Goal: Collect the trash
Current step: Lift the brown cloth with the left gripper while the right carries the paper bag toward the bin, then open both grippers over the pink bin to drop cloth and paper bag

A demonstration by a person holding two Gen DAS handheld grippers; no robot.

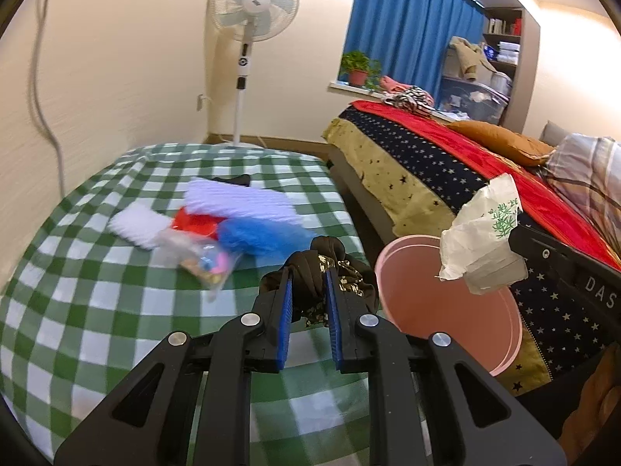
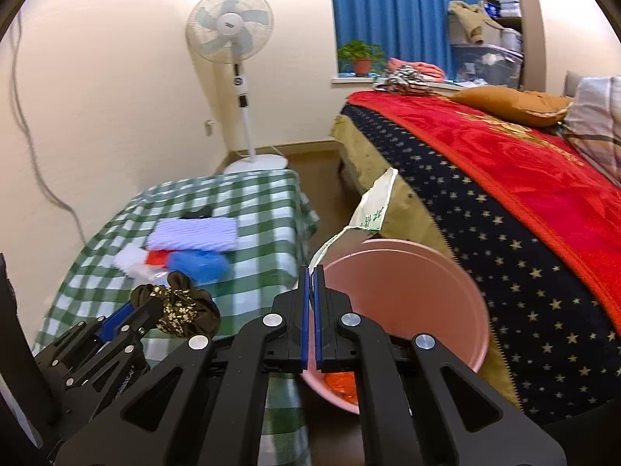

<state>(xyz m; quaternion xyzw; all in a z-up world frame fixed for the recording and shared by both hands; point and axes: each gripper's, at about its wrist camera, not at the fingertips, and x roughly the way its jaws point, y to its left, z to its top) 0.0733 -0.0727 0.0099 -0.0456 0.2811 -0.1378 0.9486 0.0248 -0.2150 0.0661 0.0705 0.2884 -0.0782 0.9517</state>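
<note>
My left gripper [image 1: 308, 272] is shut on a dark crumpled wrapper with gold flecks [image 1: 330, 268], held above the green checked table [image 1: 97, 310]; it also shows in the right wrist view [image 2: 182, 305]. My right gripper [image 2: 312, 272] is shut on a white plastic bag with green print [image 2: 370, 209], held over the pink bin [image 2: 407, 283]. The bag [image 1: 477, 233] and the bin [image 1: 446, 303] also show in the left wrist view. Something orange-red [image 2: 341, 384] lies in the bin's bottom.
On the table lie a lavender cloth [image 1: 240, 198], a white fluffy piece [image 1: 136, 225], a red item [image 1: 198, 225], a blue item [image 1: 260, 235] and a clear bag of colourful bits [image 1: 205, 264]. A bed [image 2: 524, 194] stands right of the bin. A standing fan [image 1: 248, 58] is by the wall.
</note>
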